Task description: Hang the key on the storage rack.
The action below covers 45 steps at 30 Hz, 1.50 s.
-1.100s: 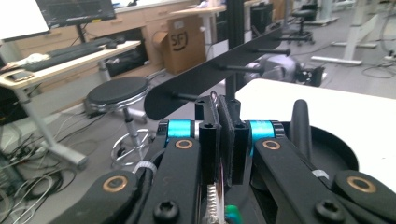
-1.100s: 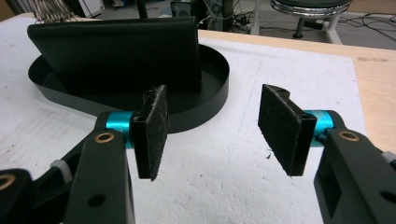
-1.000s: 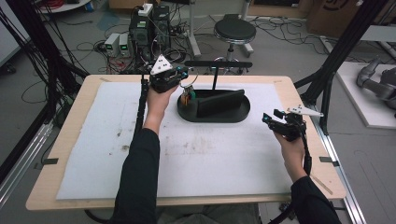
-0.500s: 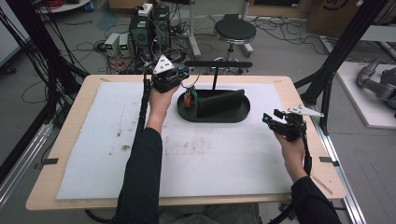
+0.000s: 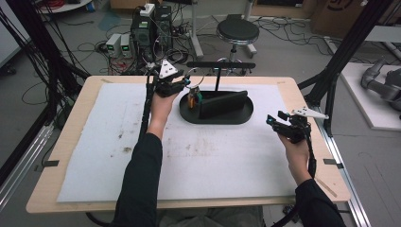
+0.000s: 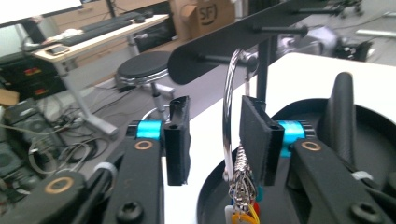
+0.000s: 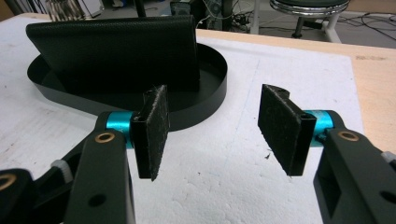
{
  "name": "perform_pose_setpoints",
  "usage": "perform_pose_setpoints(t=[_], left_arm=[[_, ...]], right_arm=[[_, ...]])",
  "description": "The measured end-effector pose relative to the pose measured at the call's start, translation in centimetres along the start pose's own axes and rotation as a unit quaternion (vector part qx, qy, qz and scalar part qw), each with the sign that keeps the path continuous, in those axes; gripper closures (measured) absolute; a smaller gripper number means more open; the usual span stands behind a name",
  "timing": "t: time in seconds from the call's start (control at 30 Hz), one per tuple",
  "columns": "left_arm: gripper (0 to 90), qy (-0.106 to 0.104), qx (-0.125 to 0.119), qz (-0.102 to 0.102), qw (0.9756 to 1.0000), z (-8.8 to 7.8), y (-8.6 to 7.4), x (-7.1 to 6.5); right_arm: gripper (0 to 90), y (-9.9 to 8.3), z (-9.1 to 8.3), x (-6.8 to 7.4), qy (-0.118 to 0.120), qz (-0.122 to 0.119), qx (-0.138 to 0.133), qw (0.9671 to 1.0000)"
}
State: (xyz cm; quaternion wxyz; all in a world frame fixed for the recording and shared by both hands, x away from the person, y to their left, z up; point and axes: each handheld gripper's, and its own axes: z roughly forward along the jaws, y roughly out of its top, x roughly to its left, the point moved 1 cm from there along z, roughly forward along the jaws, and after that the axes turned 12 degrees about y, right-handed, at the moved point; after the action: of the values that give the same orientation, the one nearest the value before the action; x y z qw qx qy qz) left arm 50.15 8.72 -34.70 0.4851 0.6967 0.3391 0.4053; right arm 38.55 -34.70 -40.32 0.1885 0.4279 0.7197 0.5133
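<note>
Keyring (image 6: 227, 107): hangs upright in the gap of the left gripper (image 6: 215, 121), close against or touching the pad on the right of that gripper's view, well off the other pad. Seems to loop over a peg (image 6: 247, 58) just ahead of and above the jaw tips, though cannot tell for sure that the peg carries it. Has hardly shifted against the high view of a second ago: same spot by the left end of the stand, bunch dangling at much the same height. Reads as a hang-up at or just past the letting-go, judged from the wide gap with nothing pinched. From largest down: wooden table (image 5: 293, 85) and white mat (image 5: 213, 161) under both tools; black oval tray (image 5: 236, 118) below and ahead of the left gripper; stand's crossbar (image 6: 243, 32) above its jaw tips; black wallet (image 7: 116, 51) propped in the tray, ahead of the right gripper (image 7: 212, 130), itself spread wide, empty, well apart from the tray; keys and coloured tags (image 6: 240, 196) hanging from the ring, below the pads, over the tray.
</note>
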Motion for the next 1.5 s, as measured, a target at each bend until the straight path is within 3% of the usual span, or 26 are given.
perform_pose_setpoints(t=[0.27, 0.33, 0.5, 0.67, 0.87, 1.2, 1.5], left_arm=[[58.0, 0.042, 0.016, 0.003, 0.9990, -0.6, -0.4, 0.7], [57.4, 0.039, 0.013, -0.008, 0.9991, -0.6, -0.5, 0.8], [54.9, 0.033, 0.008, -0.006, 0.9994, -1.0, -0.5, 0.6], [53.3, 0.022, -0.003, 0.001, 0.9997, -2.5, -0.4, 0.4], [44.0, 0.002, -0.012, -0.025, 0.9996, -5.8, -0.9, 0.5], [36.6, -0.036, -0.018, -0.064, 0.9972, -13.1, -3.9, 0.7], [30.6, -0.027, -0.004, -0.079, 0.9965, -17.6, -7.0, 1.5]], right_arm=[[43.8, 0.0, -0.2, -0.2, -0.003, 0.000, -0.003, 1.0000], [43.8, 0.0, -0.3, -0.2, -0.002, 0.002, -0.003, 1.0000], [43.8, 0.0, -0.3, -0.2, -0.002, 0.002, -0.004, 1.0000], [43.8, 0.0, -0.4, -0.3, -0.003, 0.003, -0.007, 1.0000], [43.7, 0.0, -0.3, -0.2, -0.003, 0.001, -0.005, 1.0000], [43.6, 0.0, -0.4, -0.2, -0.006, 0.000, -0.007, 1.0000], [42.0, -0.1, -0.5, -0.2, -0.004, -0.001, -0.001, 1.0000]])
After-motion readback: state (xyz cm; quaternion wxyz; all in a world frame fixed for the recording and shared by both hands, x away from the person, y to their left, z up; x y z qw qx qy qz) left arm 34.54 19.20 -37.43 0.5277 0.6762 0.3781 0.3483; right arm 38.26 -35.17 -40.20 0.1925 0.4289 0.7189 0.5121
